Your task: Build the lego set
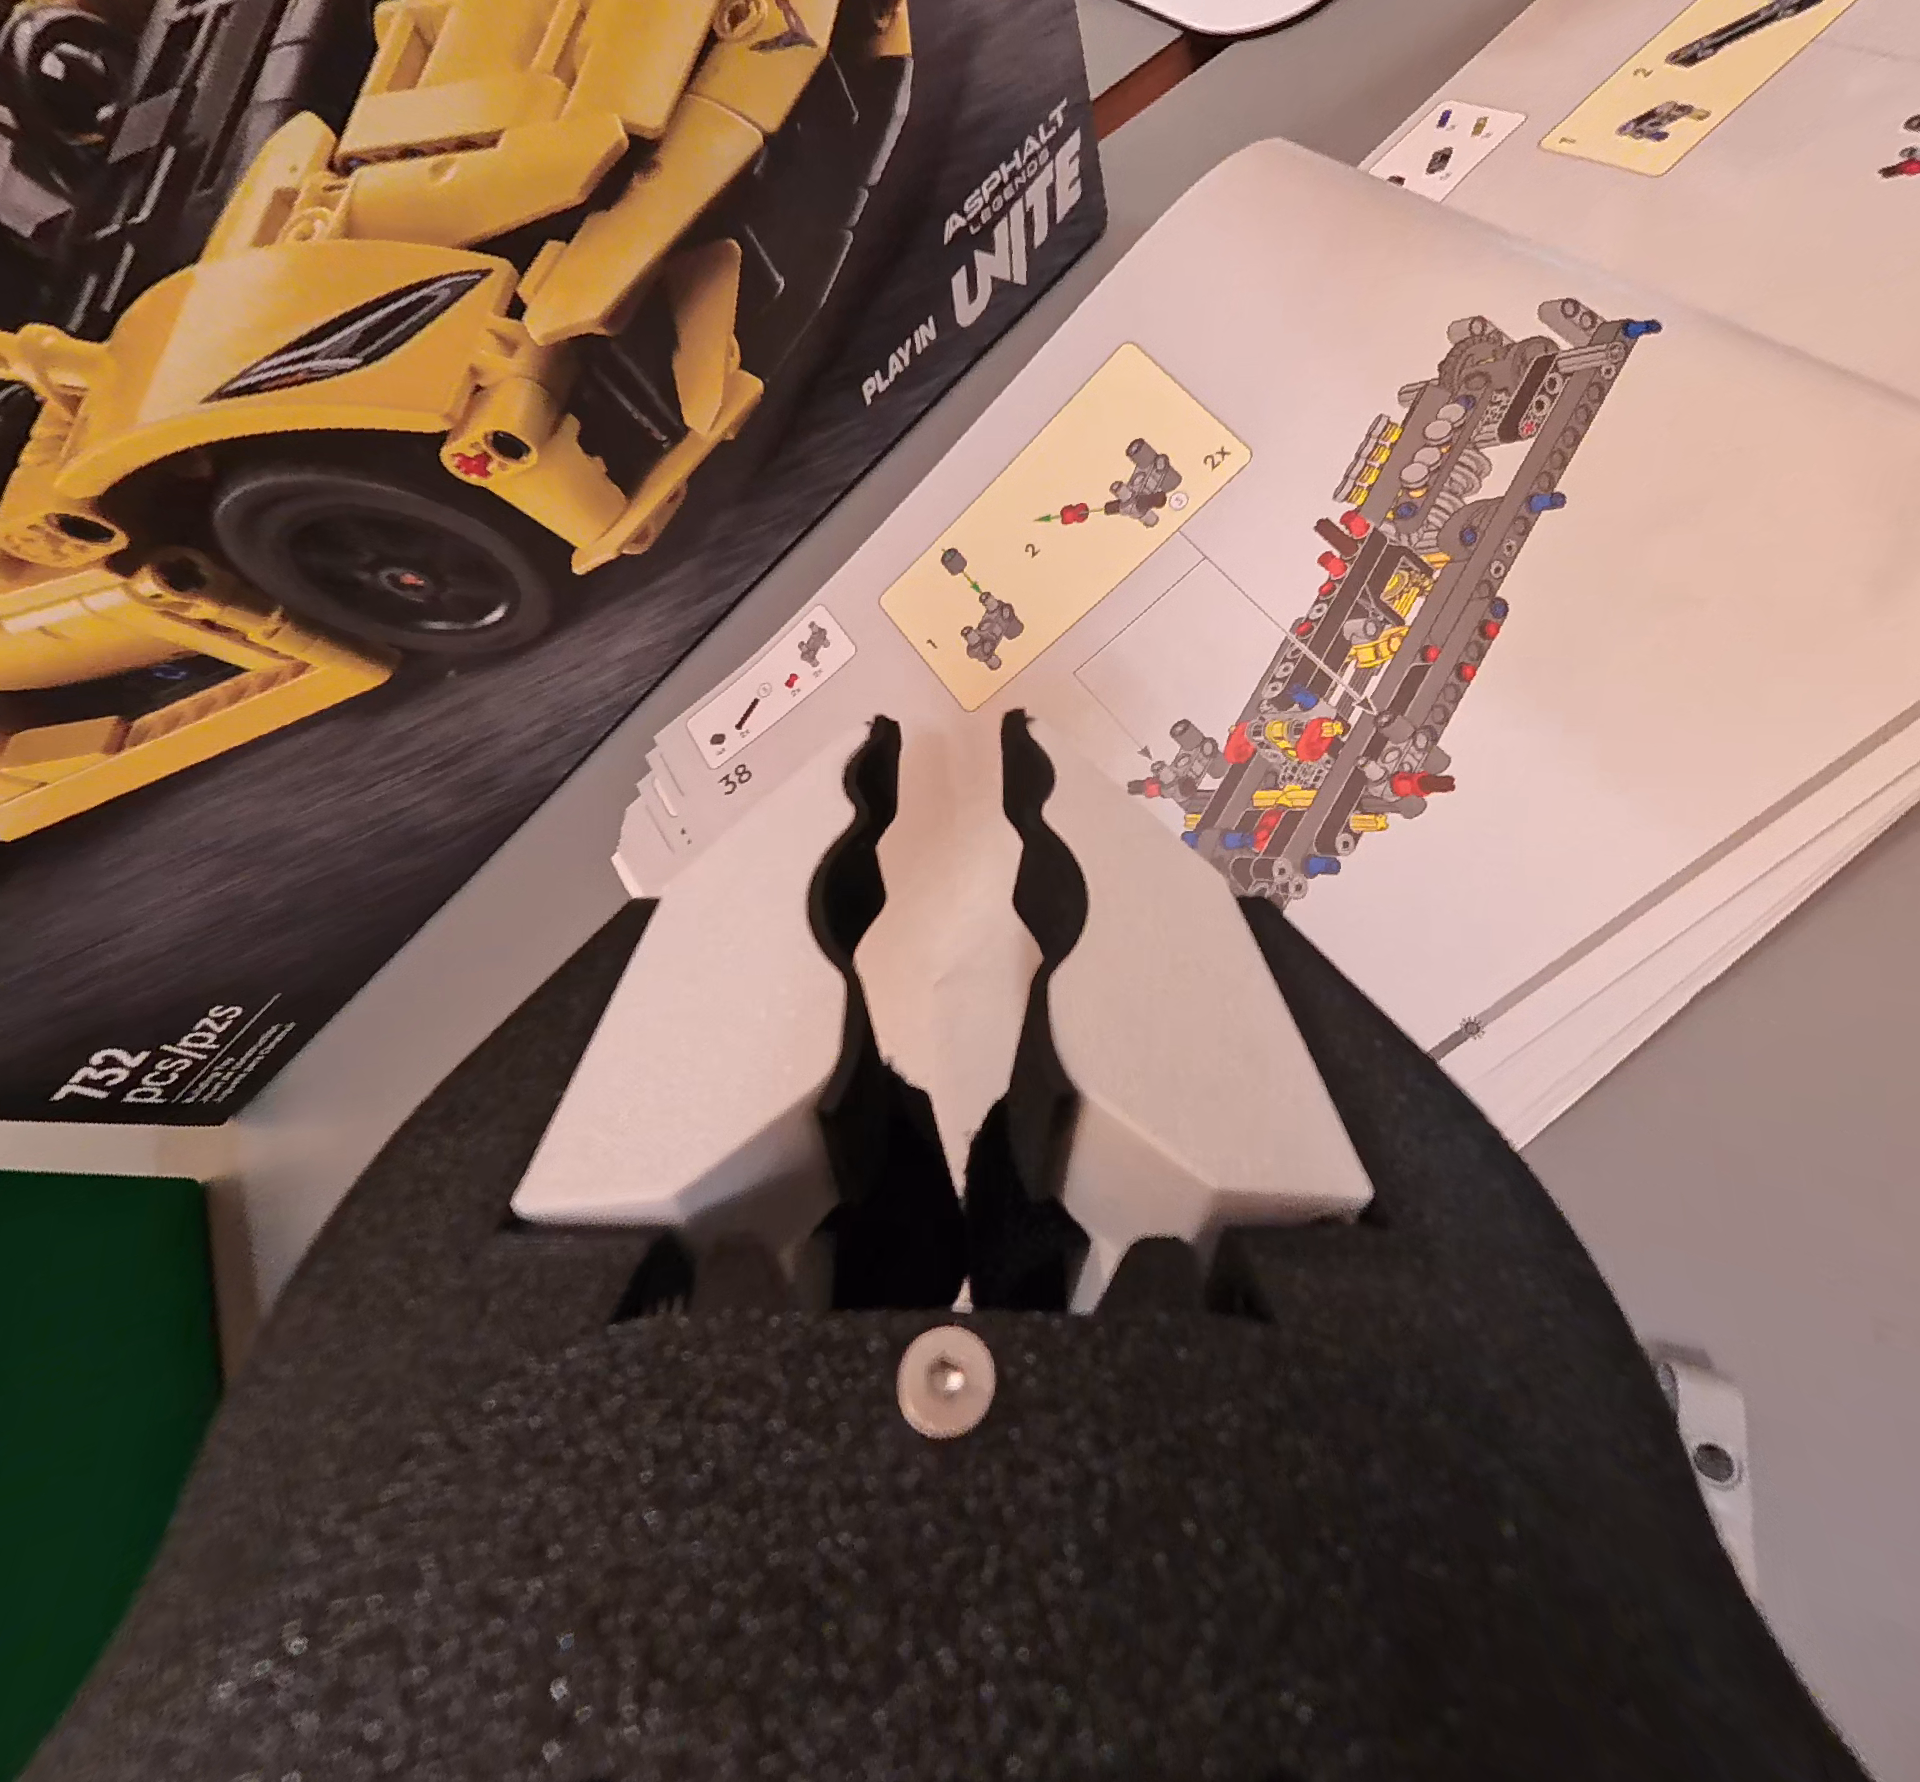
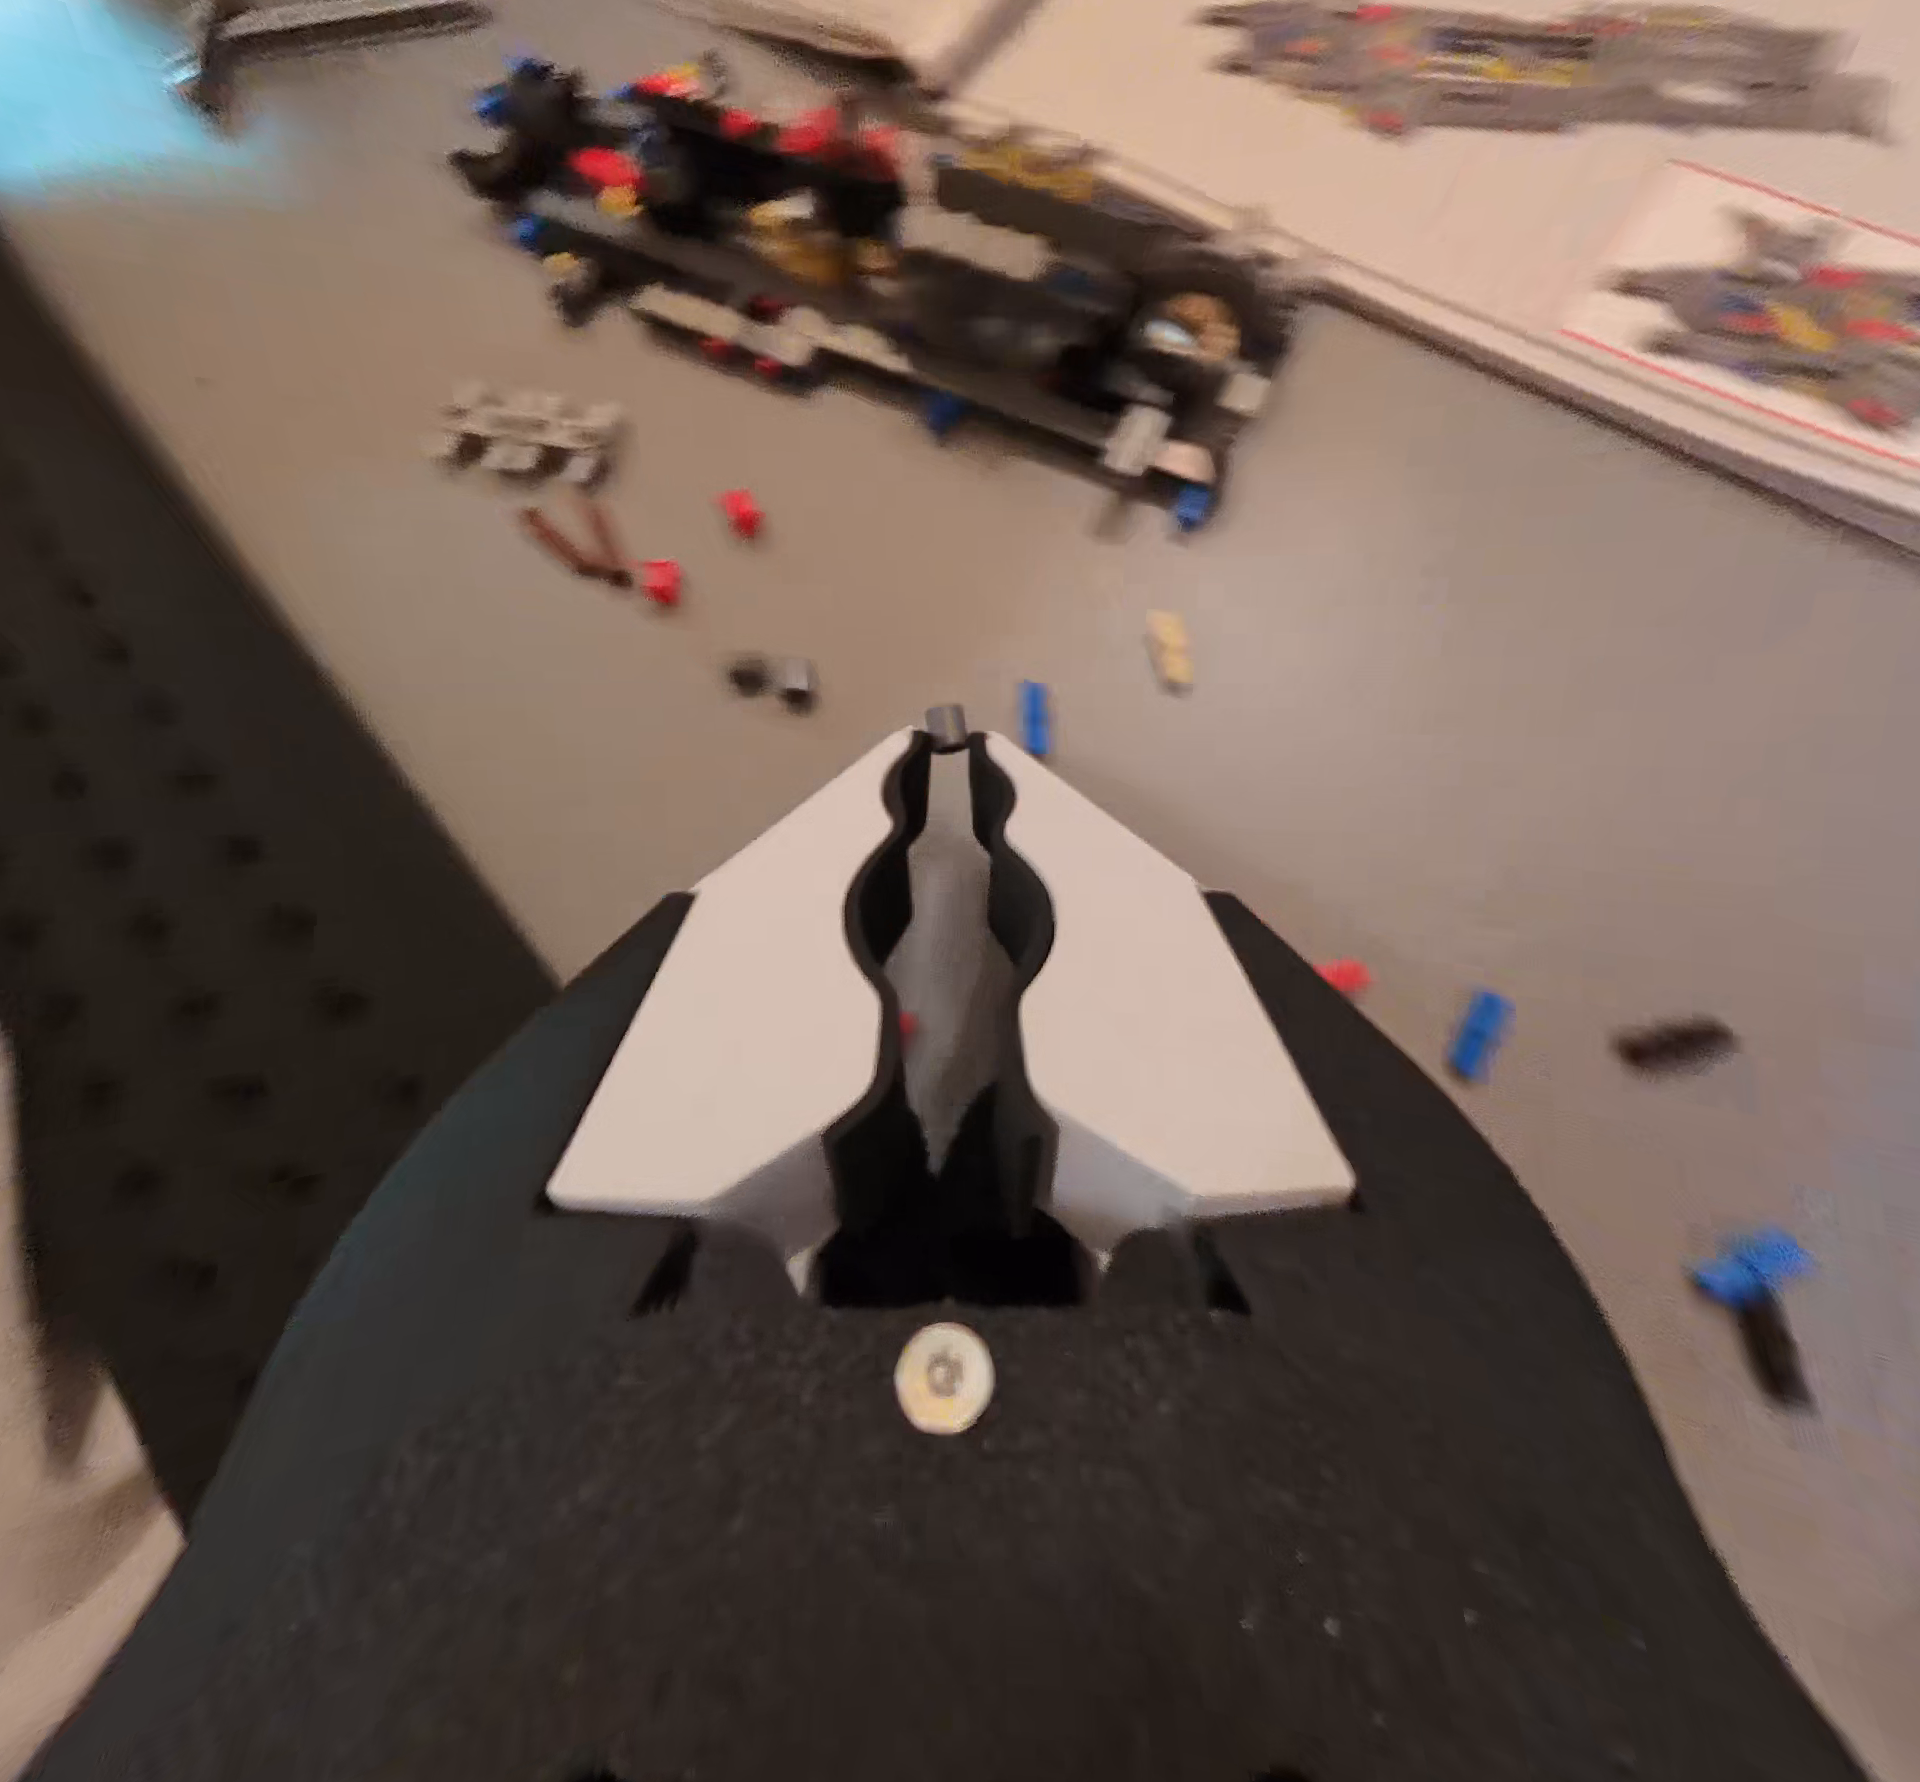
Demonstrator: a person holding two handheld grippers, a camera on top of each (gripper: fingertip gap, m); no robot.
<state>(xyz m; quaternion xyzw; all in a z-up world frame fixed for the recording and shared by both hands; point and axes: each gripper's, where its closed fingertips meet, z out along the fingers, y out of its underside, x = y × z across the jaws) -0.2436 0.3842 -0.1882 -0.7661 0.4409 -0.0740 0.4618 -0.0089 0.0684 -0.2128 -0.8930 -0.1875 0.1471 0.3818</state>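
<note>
Right gripper pinches a small grey peg; left gripper parted, empty

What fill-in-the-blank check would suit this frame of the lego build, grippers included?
1. The right gripper pinches a small ____ piece.
2. The left gripper is open and holds ____.
3. The car on the box is ____.
4. The instruction booklet lies ____.

Missing words: grey; nothing; yellow; open
</note>
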